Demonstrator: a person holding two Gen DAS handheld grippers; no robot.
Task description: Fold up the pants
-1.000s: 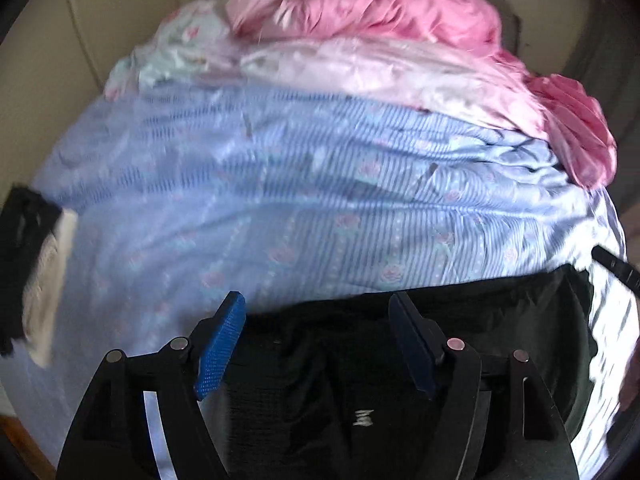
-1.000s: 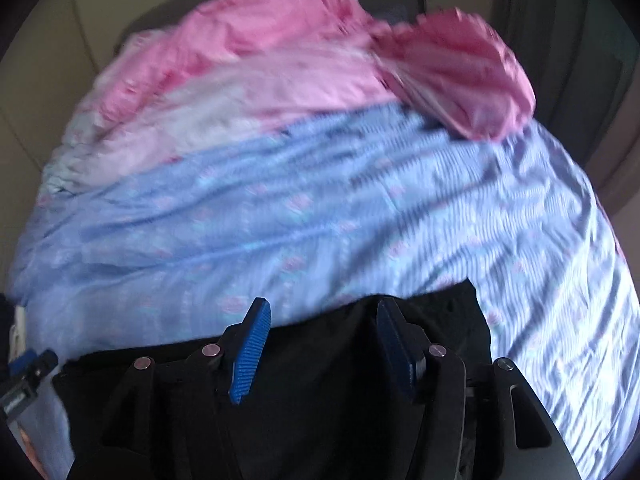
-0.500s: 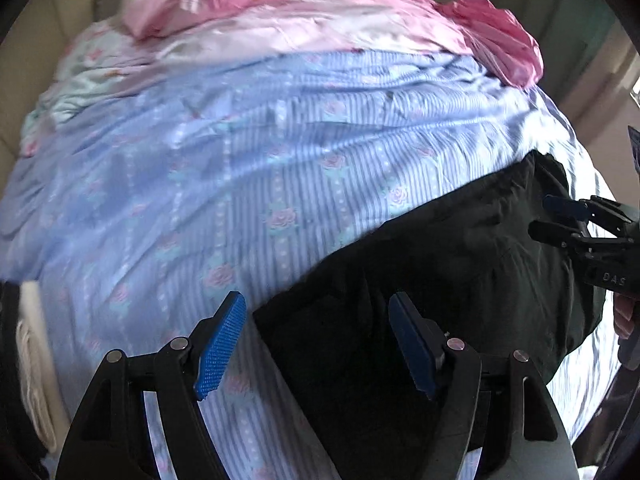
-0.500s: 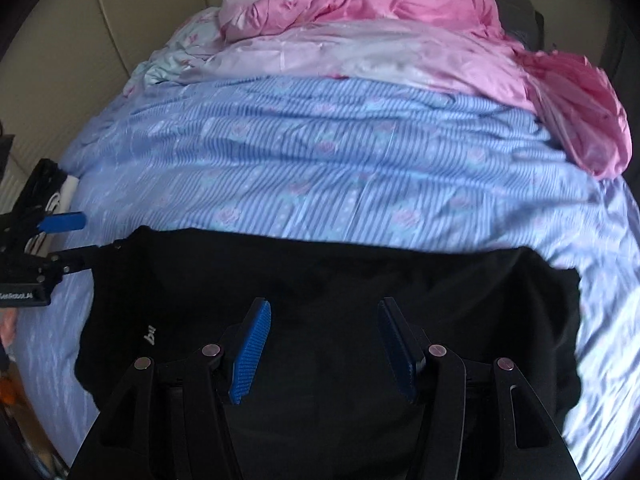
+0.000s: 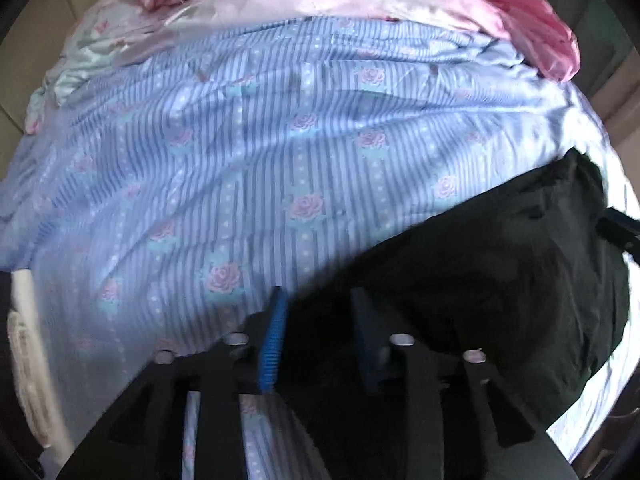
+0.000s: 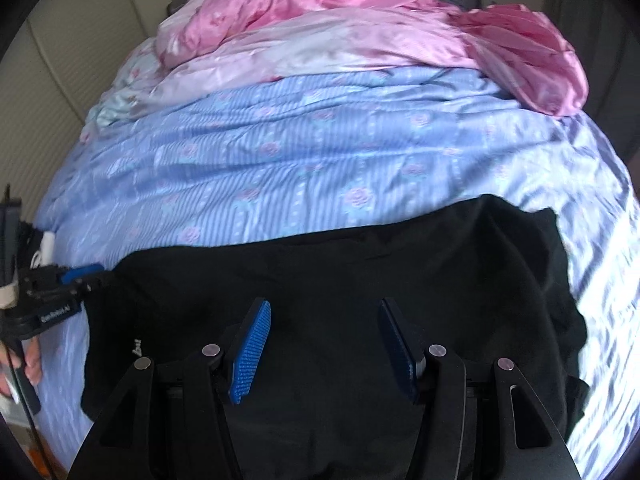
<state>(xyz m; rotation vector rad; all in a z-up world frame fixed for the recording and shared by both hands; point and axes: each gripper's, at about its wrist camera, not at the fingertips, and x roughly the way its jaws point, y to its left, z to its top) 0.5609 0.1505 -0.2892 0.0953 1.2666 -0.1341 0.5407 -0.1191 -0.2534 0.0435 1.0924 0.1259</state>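
The black pants (image 6: 340, 280) lie spread across the near part of a bed covered with a blue striped flowered sheet (image 6: 300, 168). In the right wrist view my right gripper (image 6: 324, 308) is open above the middle of the pants, holding nothing. My left gripper (image 6: 86, 276) shows at the far left of that view, at the pants' left edge. In the left wrist view the left gripper (image 5: 318, 300) has its jaws partly closed around the near edge of the pants (image 5: 500, 272). I cannot tell if the pads touch the cloth. The right gripper's tip (image 5: 618, 226) shows at the right edge.
Crumpled pink satin bedding (image 6: 340, 12) is piled at the far end of the bed. A beige wall (image 6: 60, 60) runs along the left side. A white and dark item (image 6: 44, 248) lies at the bed's left edge.
The left gripper's jaws have narrowed over the pants' edge. The right gripper has drawn slightly closer over the pants and stays open. The pants lie about as before.
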